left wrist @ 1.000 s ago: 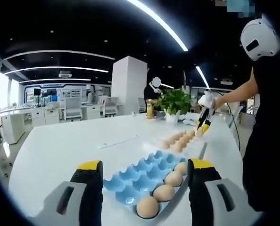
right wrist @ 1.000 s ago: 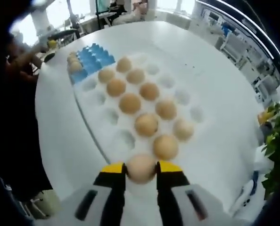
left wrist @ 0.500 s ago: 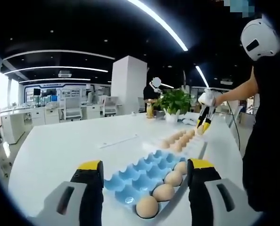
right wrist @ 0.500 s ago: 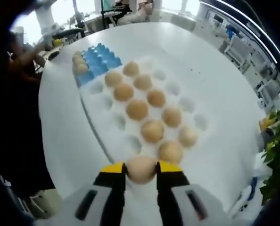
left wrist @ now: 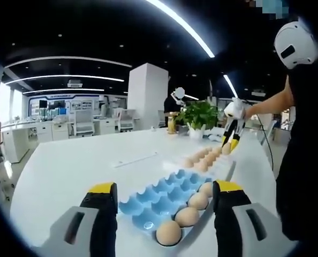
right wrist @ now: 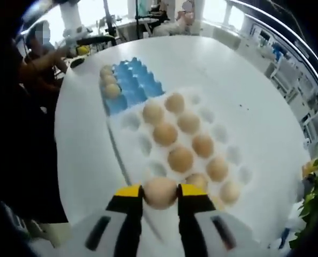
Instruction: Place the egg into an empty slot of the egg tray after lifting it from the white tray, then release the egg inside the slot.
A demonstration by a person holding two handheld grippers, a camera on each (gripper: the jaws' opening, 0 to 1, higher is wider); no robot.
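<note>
In the right gripper view my right gripper [right wrist: 160, 194] is shut on a tan egg [right wrist: 160, 191], held in the air above the near end of the white tray [right wrist: 133, 121], which carries several eggs. Beyond it lies the blue egg tray [right wrist: 133, 85] with three eggs along its left edge. In the left gripper view my left gripper [left wrist: 164, 194] stands open over the blue egg tray [left wrist: 159, 196], whose right row holds several eggs. Farther off, the right gripper [left wrist: 228, 145] hangs over the white tray [left wrist: 181, 156], with the egg at its tips.
Both trays lie on a large white table [left wrist: 68, 171]. A potted green plant [left wrist: 199, 119] and a bottle [left wrist: 171, 125] stand at the table's far end. A person in black [left wrist: 306, 139] stands at the right. Desks and chairs fill the room behind.
The right gripper has lifted and drawn back with the egg, so the trays look farther away and shifted. The left gripper has stayed nearly still.
</note>
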